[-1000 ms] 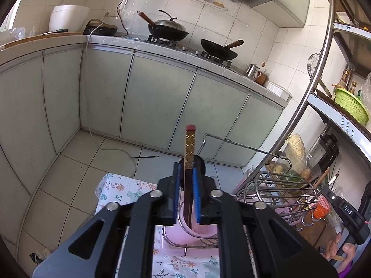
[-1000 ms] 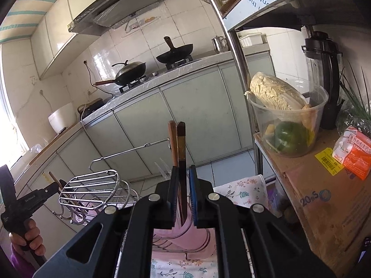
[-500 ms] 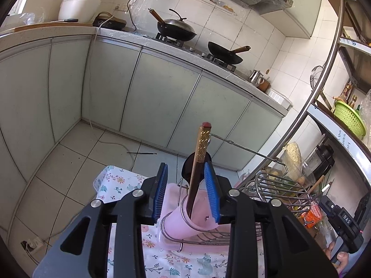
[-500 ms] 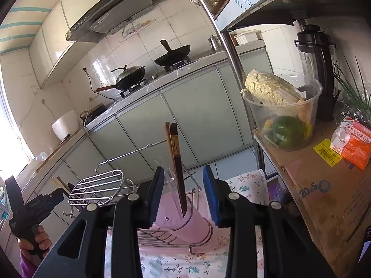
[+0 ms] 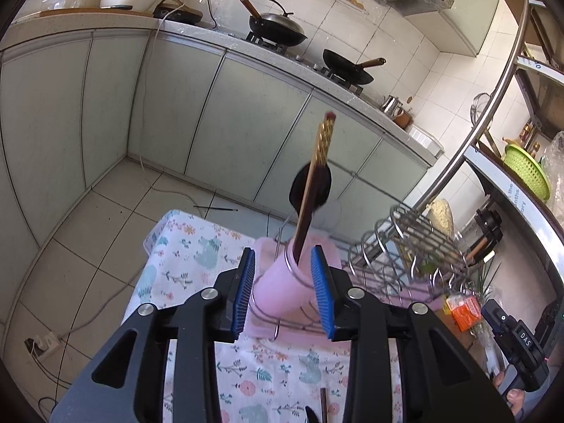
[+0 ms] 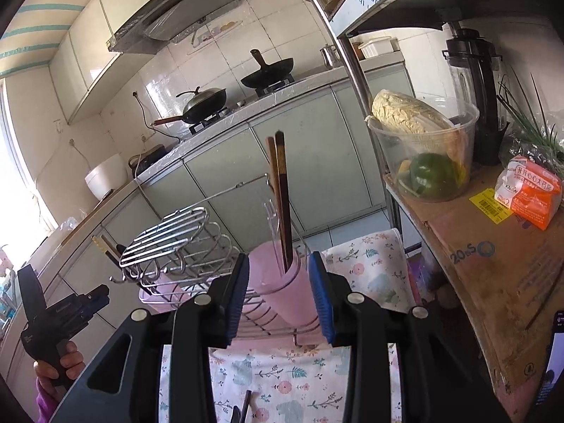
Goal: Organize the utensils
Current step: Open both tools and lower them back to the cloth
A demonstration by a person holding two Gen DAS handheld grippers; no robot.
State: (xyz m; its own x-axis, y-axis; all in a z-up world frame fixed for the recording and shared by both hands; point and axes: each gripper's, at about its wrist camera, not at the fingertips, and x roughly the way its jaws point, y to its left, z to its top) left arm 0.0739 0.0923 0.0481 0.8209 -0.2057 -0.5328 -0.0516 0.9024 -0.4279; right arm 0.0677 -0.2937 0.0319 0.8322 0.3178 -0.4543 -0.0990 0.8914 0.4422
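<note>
A gold-patterned chopstick (image 5: 319,172) and a black ladle (image 5: 310,187) stand in a pink cup (image 5: 285,282) held by a wire rack. My left gripper (image 5: 283,289) is open and empty, its blue pads (image 5: 246,282) either side of that cup, lower and nearer the camera. In the right wrist view a pair of dark chopsticks (image 6: 280,197) stands in another pink cup (image 6: 278,282). My right gripper (image 6: 278,292) is open and empty, its pads (image 6: 319,292) flanking that cup.
A wire dish rack (image 6: 176,243) sits on a floral tablecloth (image 5: 190,253). More utensils (image 5: 322,405) lie on the cloth near me. A shelf at right holds a tub of vegetables (image 6: 426,151), a blender (image 6: 476,88) and an orange packet (image 6: 528,190). Kitchen cabinets stand behind.
Both grippers opened, letting go of their chopsticks, which now stand in the pink cups. Both grippers have drawn back and lower.
</note>
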